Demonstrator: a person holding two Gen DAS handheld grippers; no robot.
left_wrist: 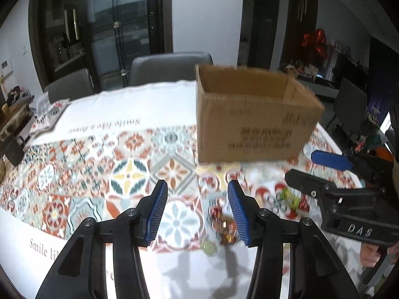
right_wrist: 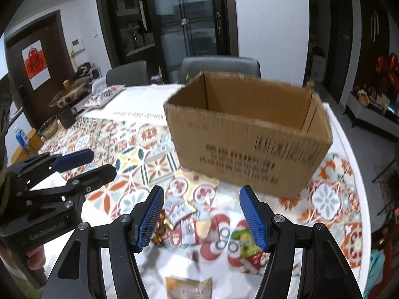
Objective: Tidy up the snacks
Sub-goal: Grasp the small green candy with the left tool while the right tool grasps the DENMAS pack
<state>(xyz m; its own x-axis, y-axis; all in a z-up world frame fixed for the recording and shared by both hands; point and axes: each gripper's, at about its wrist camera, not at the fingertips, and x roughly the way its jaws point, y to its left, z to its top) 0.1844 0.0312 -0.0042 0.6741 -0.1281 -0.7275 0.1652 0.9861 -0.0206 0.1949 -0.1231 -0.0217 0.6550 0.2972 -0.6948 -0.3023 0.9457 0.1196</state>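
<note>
An open, empty-looking cardboard box (left_wrist: 251,122) stands on the patterned tablecloth; it also shows in the right wrist view (right_wrist: 247,139). Small wrapped snacks lie in front of it: red and gold candies (left_wrist: 223,224), a green packet (left_wrist: 290,196), the same green packet (right_wrist: 245,243), red-white packets (right_wrist: 189,229), and a gold pouch (right_wrist: 188,287) at the near edge. My left gripper (left_wrist: 198,211) is open and empty above the candies. My right gripper (right_wrist: 202,215) is open and empty above the snack pile. Each gripper shows in the other's view: the right (left_wrist: 321,172), the left (right_wrist: 93,162).
Two grey chairs (right_wrist: 219,68) stand behind the table. A dark mug (right_wrist: 67,115), a bowl (right_wrist: 48,127) and a blue-capped bottle (right_wrist: 21,137) sit at the table's left. The white table edge (right_wrist: 349,134) curves past the box on the right.
</note>
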